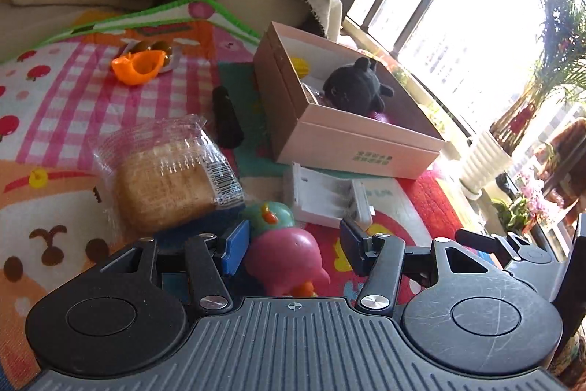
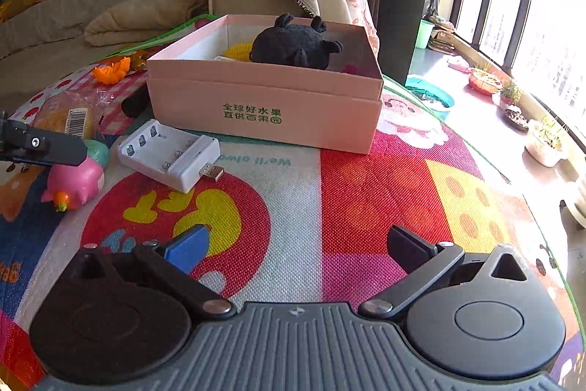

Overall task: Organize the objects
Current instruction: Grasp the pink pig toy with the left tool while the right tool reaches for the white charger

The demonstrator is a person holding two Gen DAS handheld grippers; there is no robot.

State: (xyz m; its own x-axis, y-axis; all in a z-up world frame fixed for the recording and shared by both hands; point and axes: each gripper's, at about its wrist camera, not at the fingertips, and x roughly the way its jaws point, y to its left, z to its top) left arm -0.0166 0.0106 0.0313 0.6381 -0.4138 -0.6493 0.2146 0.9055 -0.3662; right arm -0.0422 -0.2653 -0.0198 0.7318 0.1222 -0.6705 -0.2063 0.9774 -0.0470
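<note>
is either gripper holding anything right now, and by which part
Nothing is held. The left gripper is open around the pink toy without clamping it; the right gripper is open over the mat.

the box front carries green print, "全球好水果 直供百果园"; the mat shows upside-down "we'll alwa".

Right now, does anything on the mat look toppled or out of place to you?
Yes: the pink toy lies tipped on its side between the left gripper's open fingers, and the black plush sits upside down in the pink box.

a home living room: sofa, play mat, potted plants.
</note>
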